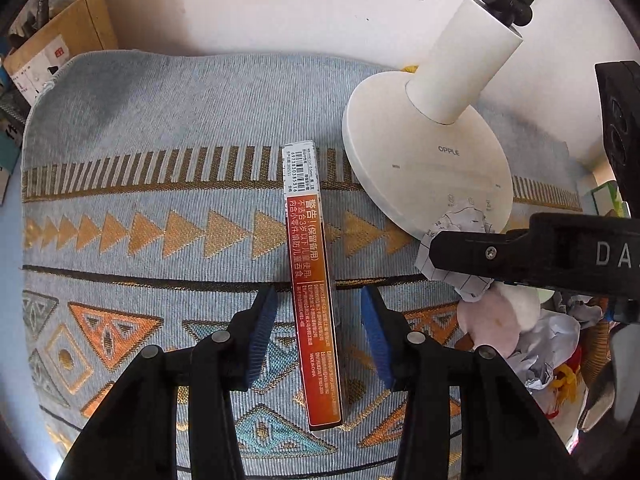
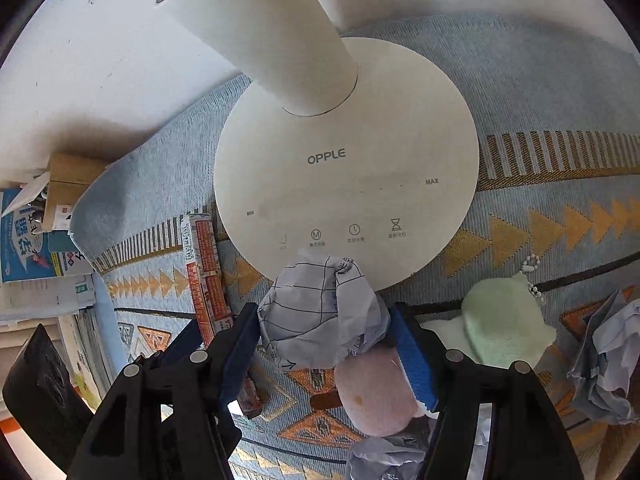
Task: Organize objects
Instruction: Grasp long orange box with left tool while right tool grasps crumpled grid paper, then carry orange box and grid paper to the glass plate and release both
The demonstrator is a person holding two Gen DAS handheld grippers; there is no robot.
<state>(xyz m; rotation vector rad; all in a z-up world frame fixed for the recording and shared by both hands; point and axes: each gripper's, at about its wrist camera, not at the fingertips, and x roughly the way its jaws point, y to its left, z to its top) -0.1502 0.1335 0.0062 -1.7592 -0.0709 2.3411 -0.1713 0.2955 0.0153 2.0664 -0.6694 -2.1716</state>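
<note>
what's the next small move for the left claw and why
Probably close the left claw on the red box: its pads already straddle the box with gaps on both sides, open. The right claw is busy gripping the crumpled paper.

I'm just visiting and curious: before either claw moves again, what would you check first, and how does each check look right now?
1. Right claw has the crumpled paper between its pads: ok, the paper fills the gap.
2. Paper is clear of the lamp base: not ok, it overlaps the base's front edge.
3. Left claw is lined up on the long red box: ok, the box runs between its blue pads.
4. Left claw is gripping the box: not ok, gaps show on both sides.
5. Pink plush is out of the right claw's way: cannot tell, it sits right under the paper.
</note>
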